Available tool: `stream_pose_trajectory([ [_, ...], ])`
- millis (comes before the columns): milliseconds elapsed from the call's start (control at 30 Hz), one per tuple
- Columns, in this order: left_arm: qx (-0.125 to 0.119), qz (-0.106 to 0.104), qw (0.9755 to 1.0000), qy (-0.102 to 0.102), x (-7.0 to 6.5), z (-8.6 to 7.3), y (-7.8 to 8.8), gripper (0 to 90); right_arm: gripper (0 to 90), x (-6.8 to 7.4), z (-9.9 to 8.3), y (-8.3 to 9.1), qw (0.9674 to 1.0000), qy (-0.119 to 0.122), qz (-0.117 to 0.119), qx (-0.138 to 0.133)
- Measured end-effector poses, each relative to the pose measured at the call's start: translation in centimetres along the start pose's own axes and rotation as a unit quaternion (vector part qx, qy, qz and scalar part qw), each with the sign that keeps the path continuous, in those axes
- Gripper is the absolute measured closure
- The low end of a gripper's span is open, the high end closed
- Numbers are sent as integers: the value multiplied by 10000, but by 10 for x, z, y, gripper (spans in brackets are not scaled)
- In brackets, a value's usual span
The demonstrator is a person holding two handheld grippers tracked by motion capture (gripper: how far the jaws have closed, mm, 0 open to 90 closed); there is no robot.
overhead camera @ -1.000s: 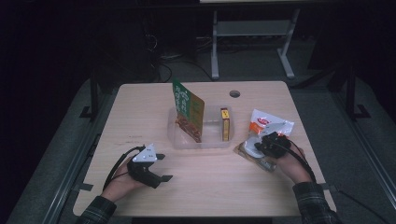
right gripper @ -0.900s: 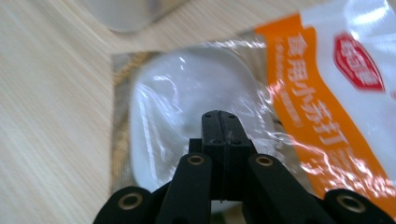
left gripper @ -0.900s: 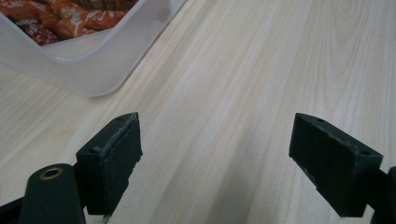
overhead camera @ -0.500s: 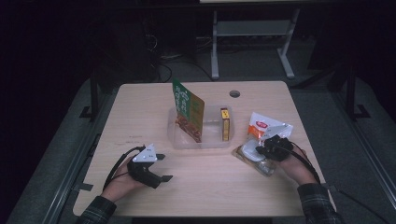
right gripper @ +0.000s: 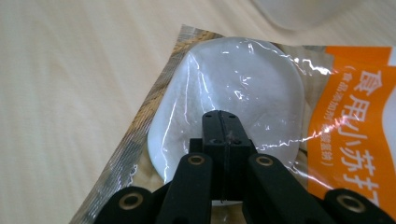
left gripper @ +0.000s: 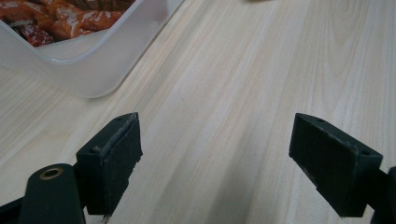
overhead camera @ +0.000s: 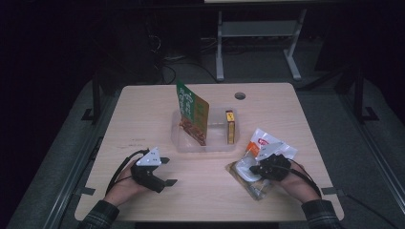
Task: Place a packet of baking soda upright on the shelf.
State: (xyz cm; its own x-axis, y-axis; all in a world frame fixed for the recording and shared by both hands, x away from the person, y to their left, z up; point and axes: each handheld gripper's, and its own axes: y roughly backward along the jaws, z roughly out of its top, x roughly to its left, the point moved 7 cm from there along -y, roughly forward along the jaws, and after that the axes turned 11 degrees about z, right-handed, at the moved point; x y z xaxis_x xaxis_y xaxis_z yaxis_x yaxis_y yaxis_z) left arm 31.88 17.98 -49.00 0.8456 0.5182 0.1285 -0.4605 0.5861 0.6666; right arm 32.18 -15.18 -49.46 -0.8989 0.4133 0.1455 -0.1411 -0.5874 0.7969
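Note:
A clear packet holding a white lump, with an orange printed label, lies on the table at the front right. My right gripper rests on it, jaws pressed together on the film over the lump. My left gripper sits at the front left, open, with bare wood between its pads. A clear plastic container stands mid-table with a green bag upright in it and a yellow box at its right side.
A corner of the container, with a reddish-brown printed bag inside, shows beyond my left jaws. A round cable hole is near the table's far edge. A metal stand is on the dark floor behind.
My right hand has moved toward the front edge and slightly left, and the packet has shifted with it. The left gripper has stayed where it was.

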Motion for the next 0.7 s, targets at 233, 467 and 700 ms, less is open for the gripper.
stream_pose_trajectory([
  [233, 3, -9, 10000, 44, 0, 0, 0, 164, 900, 32, 17, -19, 9978, 446, 491, 25],
  [467, -16, -33, 10000, 50, -1, 1, 0, 164, 900, 58, 34, -36, 9927, 844, 856, 2],
  [700, -32, -50, 10000, 57, -2, 2, 1, 164, 900, 82, 56, -57, 9887, 1115, 1001, -45],
])
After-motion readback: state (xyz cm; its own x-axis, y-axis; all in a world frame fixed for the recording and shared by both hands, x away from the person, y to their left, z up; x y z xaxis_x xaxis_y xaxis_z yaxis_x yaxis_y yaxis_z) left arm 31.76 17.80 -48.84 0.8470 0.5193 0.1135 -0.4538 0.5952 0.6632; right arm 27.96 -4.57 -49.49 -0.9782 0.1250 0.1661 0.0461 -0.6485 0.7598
